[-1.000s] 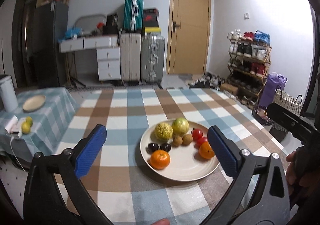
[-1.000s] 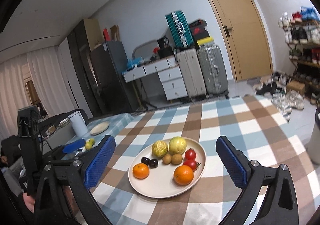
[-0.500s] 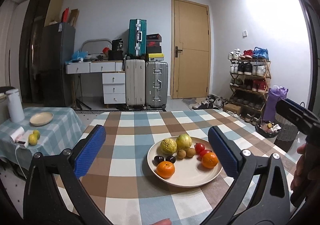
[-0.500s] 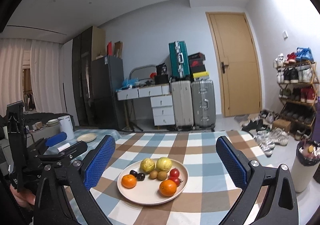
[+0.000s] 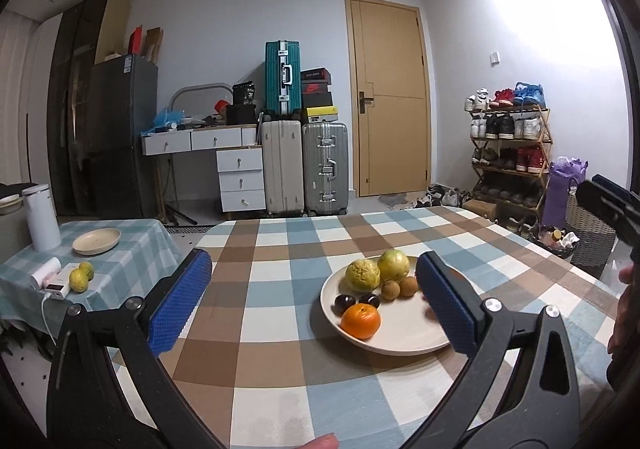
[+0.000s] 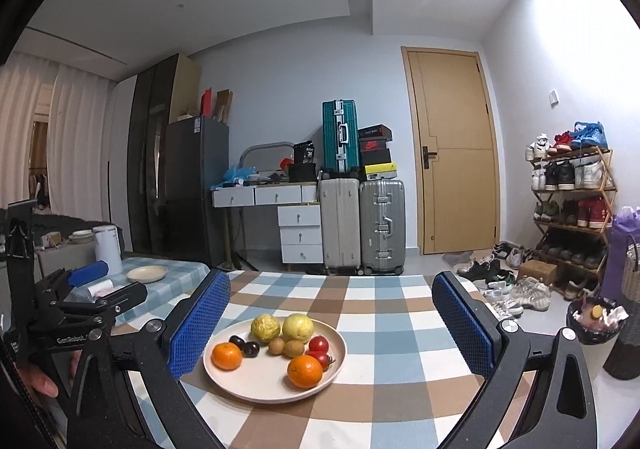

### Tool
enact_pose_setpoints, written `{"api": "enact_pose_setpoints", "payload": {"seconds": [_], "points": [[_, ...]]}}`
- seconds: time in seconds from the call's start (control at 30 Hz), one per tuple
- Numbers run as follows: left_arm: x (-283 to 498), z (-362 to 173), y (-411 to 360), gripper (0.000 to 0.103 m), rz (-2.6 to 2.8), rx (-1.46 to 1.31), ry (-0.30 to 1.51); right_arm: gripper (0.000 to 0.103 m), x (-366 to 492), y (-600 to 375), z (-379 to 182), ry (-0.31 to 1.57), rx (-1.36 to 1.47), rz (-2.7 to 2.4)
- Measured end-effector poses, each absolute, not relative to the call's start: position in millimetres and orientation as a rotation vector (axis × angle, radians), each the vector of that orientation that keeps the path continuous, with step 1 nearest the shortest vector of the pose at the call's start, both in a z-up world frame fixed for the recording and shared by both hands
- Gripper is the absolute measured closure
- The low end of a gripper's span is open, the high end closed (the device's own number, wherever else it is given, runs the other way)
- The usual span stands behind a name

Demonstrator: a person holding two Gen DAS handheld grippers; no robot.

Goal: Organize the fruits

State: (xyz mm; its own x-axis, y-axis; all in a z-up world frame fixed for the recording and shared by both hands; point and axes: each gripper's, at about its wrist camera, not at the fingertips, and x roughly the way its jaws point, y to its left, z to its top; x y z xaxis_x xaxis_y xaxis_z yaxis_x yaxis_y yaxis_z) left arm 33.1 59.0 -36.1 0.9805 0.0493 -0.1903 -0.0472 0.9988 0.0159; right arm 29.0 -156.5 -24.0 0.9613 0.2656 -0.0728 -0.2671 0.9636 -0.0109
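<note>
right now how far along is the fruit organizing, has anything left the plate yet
Nothing looks sorted yet. All the fruit sits together on the round beige plate: two oranges, two yellow-green fruits, dark plums, brown kiwis, red tomatoes. In hand: nothing. The left gripper and right gripper both hang above the checked tablecloth, jaws wide apart and empty. Left: every pick. A second empty beige plate sits on the side table.

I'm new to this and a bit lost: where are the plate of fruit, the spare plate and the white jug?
plate of fruit [image 6: 256, 389], right wrist view, bare front rim
spare plate [image 5: 96, 241], left wrist view, its middle
white jug [image 5: 41, 219], left wrist view, its body
</note>
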Motion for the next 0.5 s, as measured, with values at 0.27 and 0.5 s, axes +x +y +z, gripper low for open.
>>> {"api": "enact_pose_setpoints", "payload": {"seconds": [0.27, 0.5], "points": [[52, -57, 66, 0.001, 0.057, -0.016, 0.245, 0.0, 45, -153, -48, 0.126, -0.045, 0.262], [75, -68, 70, 0.001, 0.071, -0.032, 0.318, 0.0, 59, -150, -57, 0.19, -0.053, 0.272]]}}
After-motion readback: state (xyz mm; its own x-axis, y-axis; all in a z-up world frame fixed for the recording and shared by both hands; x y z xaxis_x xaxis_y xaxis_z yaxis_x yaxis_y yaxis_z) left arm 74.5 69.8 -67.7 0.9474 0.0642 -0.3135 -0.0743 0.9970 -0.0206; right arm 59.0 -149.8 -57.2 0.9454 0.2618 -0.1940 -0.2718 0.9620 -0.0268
